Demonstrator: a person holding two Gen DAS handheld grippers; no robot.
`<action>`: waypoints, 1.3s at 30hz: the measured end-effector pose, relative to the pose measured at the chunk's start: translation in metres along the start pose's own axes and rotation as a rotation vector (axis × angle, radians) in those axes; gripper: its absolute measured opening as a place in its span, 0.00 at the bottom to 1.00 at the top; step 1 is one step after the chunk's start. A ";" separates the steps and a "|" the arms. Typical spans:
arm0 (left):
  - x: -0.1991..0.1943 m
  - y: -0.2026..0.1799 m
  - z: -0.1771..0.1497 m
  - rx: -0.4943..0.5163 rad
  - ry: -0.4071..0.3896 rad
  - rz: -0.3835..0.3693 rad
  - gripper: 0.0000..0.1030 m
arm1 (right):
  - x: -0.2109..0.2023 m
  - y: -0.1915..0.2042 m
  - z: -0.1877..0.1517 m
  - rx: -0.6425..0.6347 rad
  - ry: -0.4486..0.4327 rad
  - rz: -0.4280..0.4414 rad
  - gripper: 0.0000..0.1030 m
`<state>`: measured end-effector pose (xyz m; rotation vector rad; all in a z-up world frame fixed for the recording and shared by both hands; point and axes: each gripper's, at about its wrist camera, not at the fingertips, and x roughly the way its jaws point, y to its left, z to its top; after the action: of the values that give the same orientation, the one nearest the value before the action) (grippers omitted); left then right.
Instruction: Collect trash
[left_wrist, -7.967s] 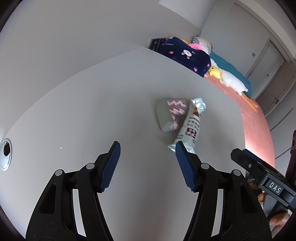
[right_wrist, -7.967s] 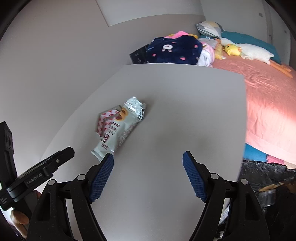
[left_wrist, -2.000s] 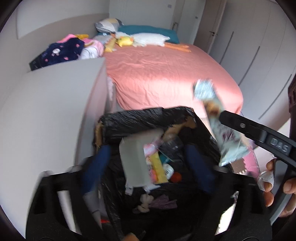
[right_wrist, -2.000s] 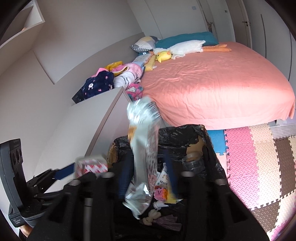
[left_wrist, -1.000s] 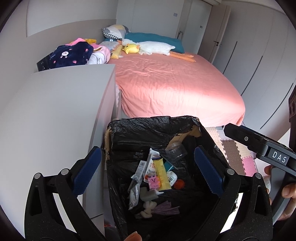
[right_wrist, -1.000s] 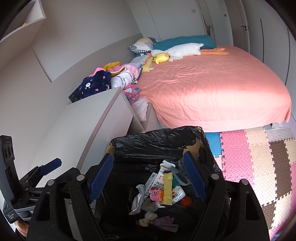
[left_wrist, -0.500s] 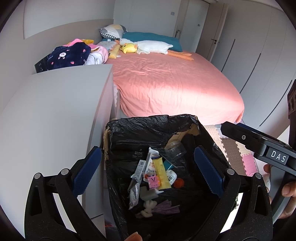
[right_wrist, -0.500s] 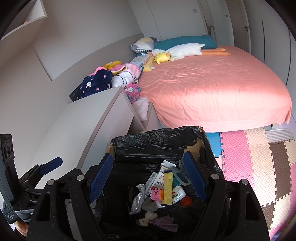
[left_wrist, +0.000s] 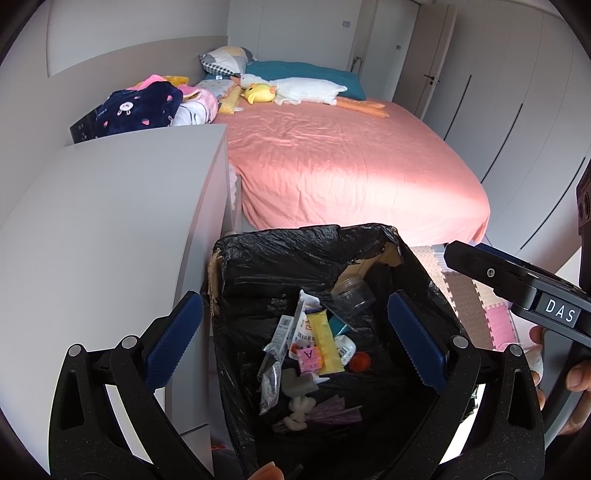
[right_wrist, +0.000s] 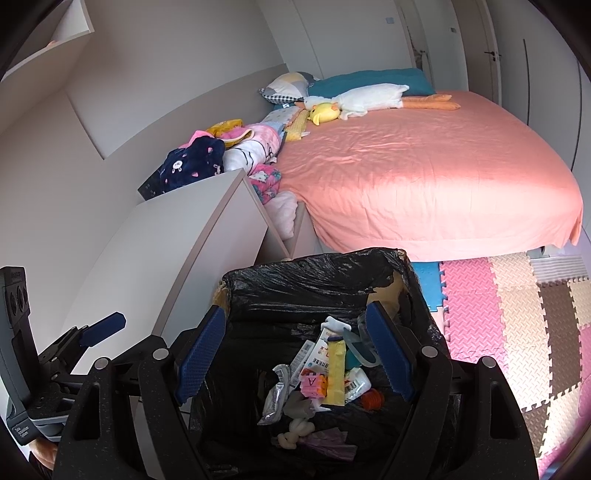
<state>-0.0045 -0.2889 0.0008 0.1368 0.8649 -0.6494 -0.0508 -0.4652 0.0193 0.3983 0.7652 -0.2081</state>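
Left gripper (left_wrist: 294, 345) and right gripper (right_wrist: 291, 352) both spread wide, nothing held, above the black-lined trash bin (left_wrist: 280, 247). Crumpled wrappers and packets (left_wrist: 314, 339) lie inside it. Grey desk (left_wrist: 92, 229) just left, pink bed (left_wrist: 351, 162) beyond.

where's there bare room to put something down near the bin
The white desk top left of the trash bin is bare up to the clothes pile at its far end. The pink bed is mostly open. The bin's bottom is crowded.
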 end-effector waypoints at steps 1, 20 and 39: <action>0.000 0.000 -0.001 0.000 0.002 -0.002 0.94 | 0.000 0.000 0.000 0.000 0.001 -0.001 0.76; 0.000 -0.006 -0.001 0.038 0.011 0.004 0.94 | 0.002 -0.002 -0.004 0.001 0.006 -0.002 0.76; -0.001 0.001 0.001 -0.016 0.002 -0.017 0.94 | 0.002 -0.003 -0.005 0.000 0.007 -0.002 0.76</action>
<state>-0.0035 -0.2875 0.0022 0.1163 0.8740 -0.6582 -0.0533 -0.4657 0.0141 0.3987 0.7721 -0.2091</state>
